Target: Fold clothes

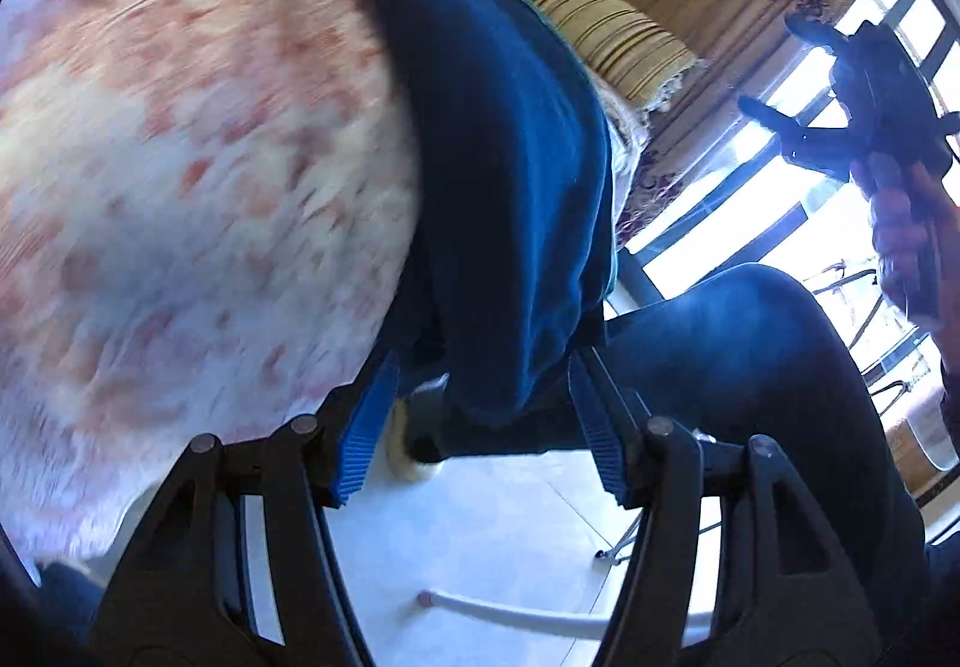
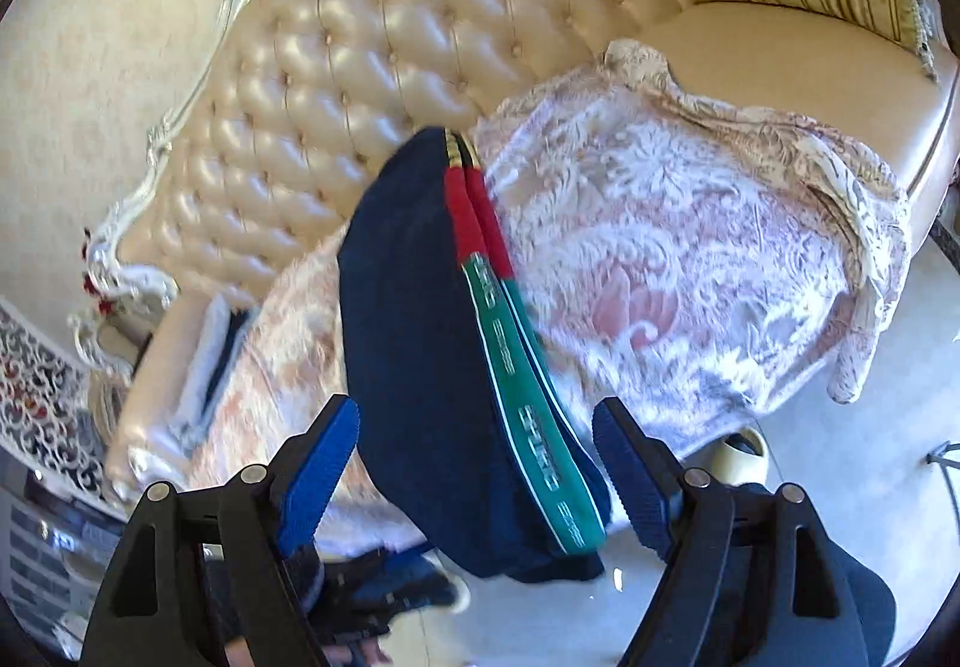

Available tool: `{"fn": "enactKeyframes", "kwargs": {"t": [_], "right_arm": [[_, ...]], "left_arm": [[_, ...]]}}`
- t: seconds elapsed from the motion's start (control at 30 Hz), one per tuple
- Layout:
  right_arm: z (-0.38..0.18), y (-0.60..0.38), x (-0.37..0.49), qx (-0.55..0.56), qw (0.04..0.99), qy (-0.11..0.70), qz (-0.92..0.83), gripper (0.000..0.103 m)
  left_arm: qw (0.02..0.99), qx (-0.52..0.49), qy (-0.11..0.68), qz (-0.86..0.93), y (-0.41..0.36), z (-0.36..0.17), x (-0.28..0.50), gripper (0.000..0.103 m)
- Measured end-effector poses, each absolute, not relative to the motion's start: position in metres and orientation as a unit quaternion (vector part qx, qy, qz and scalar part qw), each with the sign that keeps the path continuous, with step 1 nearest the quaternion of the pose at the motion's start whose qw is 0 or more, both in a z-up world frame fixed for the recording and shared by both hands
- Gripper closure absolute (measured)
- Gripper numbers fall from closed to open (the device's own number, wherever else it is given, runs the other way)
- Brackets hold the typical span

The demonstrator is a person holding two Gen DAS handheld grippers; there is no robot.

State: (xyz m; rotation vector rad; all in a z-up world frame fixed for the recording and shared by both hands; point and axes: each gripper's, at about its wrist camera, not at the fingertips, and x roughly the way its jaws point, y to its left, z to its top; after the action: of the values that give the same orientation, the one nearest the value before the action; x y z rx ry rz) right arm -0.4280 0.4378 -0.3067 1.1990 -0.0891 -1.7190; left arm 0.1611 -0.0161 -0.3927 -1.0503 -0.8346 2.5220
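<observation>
Looking through the left wrist view: we see the left gripper (image 1: 480, 415) spread wide, holding nothing, with the navy garment (image 1: 498, 175) draped ahead and passing between its fingers over the throw (image 1: 180, 156). We judge the hanging end sits there for a grab. Up and to the right, the right gripper (image 1: 840, 84) hangs in a hand (image 1: 906, 235), clear of cloth.

Right wrist view: we see the right gripper (image 2: 477, 463) equally wide, empty, garment (image 2: 414, 337) doubled lengthwise just ahead. Only this view shows the red-green stripe (image 2: 516, 367) and the sofa (image 2: 420, 36); only the left view shows the window (image 1: 780, 175).
</observation>
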Motion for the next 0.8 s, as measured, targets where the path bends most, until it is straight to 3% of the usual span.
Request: {"fn": "enactKeyframes", "kwargs": {"t": [0.3,0.4,0.5,0.53,0.8], "right_arm": [[-0.305,0.432,-0.415,0.495,0.509,0.006,-0.704,0.022],[-0.305,0.429,-0.412,0.498,0.51,0.017,-0.7,0.022],[-0.304,0.429,-0.414,0.499,0.51,0.019,-0.7,0.022],[-0.304,0.43,-0.415,0.499,0.509,0.019,-0.701,0.022],[-0.302,0.444,-0.431,0.495,0.513,-0.013,-0.701,0.022]], "left_arm": [[0.158,-0.364,-0.283,0.873,-0.023,-0.407,0.14,0.041],[0.197,-0.379,-0.285,0.858,-0.015,-0.409,0.135,0.068],[0.203,-0.382,-0.292,0.853,-0.017,-0.406,0.135,0.073],[0.206,-0.386,-0.295,0.85,-0.018,-0.406,0.134,0.081],[0.292,-0.362,-0.337,0.819,-0.028,-0.322,0.145,0.087]]}}
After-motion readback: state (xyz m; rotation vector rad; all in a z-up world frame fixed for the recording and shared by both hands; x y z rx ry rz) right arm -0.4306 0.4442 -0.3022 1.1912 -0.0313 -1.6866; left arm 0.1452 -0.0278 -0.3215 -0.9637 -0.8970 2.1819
